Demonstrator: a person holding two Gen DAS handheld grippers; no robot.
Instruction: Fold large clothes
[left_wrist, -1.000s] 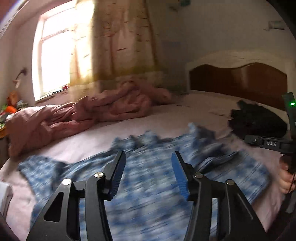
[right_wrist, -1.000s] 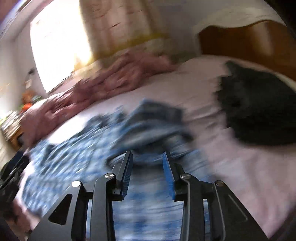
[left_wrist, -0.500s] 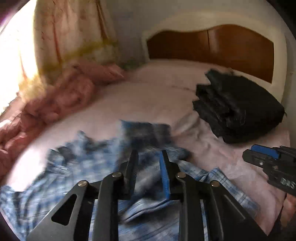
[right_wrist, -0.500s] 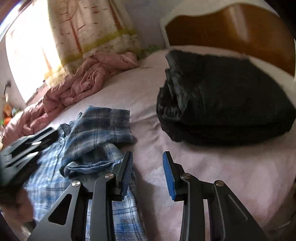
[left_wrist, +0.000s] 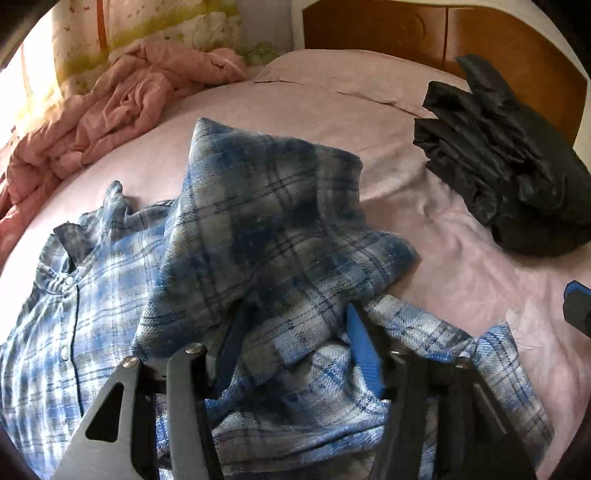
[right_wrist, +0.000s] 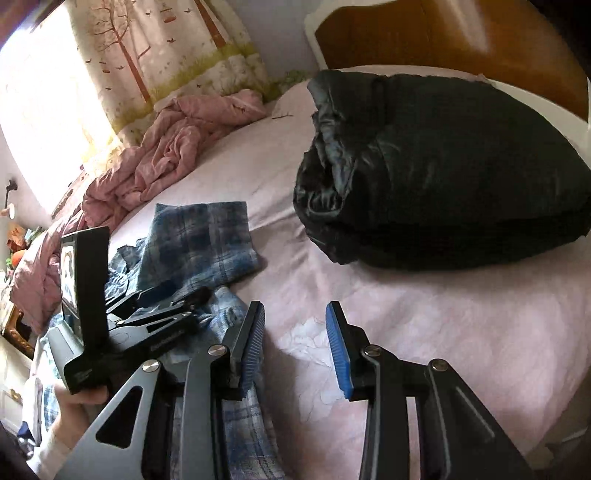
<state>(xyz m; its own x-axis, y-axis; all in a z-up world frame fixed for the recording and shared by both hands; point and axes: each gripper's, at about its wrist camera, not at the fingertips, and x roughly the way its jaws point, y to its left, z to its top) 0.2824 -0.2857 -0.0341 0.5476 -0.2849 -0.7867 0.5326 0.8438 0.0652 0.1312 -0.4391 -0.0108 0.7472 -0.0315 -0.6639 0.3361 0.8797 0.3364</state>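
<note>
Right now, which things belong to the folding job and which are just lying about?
In the job:
- blue plaid shirt
- left gripper, fingers astride a shirt fold
- right gripper, over bare sheet

Lying about:
- black jacket, already folded
- pink blanket
- curtain
- headboard

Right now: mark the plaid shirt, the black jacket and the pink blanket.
plaid shirt (left_wrist: 266, 221): left wrist view, on the folded-over flap.
black jacket (right_wrist: 461, 166): right wrist view, top of the folded bundle.
pink blanket (right_wrist: 173, 155): right wrist view, crumpled middle by the curtain.
</note>
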